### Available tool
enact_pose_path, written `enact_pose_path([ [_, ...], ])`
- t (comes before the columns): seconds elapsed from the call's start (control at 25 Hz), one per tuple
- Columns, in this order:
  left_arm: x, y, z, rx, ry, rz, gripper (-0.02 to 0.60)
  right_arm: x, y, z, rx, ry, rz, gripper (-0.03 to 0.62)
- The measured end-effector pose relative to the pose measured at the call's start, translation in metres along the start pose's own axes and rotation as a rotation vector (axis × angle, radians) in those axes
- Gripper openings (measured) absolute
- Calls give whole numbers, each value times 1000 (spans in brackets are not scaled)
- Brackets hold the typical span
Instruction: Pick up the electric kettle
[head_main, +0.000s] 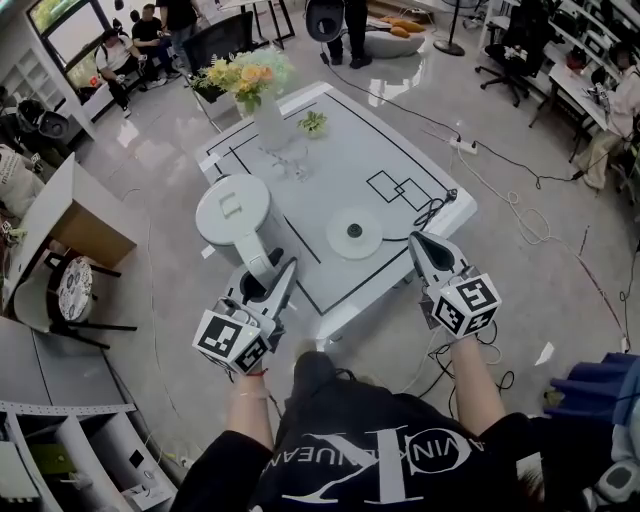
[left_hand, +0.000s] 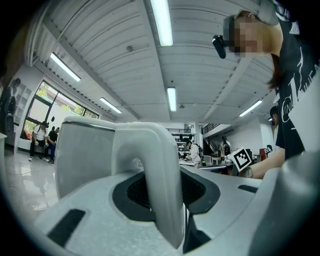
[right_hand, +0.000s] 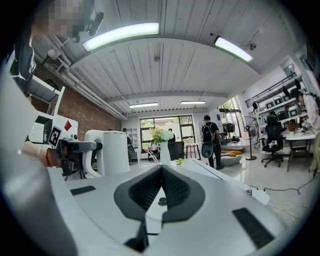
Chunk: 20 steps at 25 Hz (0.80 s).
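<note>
The white electric kettle (head_main: 232, 212) hangs over the table's left edge, off its round base (head_main: 354, 232), which lies on the white table (head_main: 400, 160). My left gripper (head_main: 275, 275) is shut on the kettle's curved handle (head_main: 262, 262). In the left gripper view the handle (left_hand: 160, 190) stands upright between the jaws, with the kettle body (left_hand: 85, 155) behind it. My right gripper (head_main: 428, 245) hovers at the table's near edge, right of the base, shut with nothing in it (right_hand: 161, 170). The right gripper view shows the kettle (right_hand: 112, 150) off to the left.
A vase of flowers (head_main: 262, 95) and a small plant (head_main: 313, 122) stand at the table's far side. A black cable (head_main: 432, 208) lies at its right edge. On the floor are a power strip (head_main: 463, 145) and a cardboard box (head_main: 75, 215). People sit and stand farther back.
</note>
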<state>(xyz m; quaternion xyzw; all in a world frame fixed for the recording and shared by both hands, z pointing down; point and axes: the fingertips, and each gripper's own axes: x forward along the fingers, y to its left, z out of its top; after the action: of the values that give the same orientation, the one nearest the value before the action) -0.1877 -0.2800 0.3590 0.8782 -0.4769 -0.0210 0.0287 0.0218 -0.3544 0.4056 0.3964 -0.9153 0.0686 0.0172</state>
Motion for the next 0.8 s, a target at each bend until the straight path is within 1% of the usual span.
enact_pose_path([
  [0.8, 0, -1, 3, 3, 5, 28, 112, -14, 2, -3, 7, -8, 10, -3],
])
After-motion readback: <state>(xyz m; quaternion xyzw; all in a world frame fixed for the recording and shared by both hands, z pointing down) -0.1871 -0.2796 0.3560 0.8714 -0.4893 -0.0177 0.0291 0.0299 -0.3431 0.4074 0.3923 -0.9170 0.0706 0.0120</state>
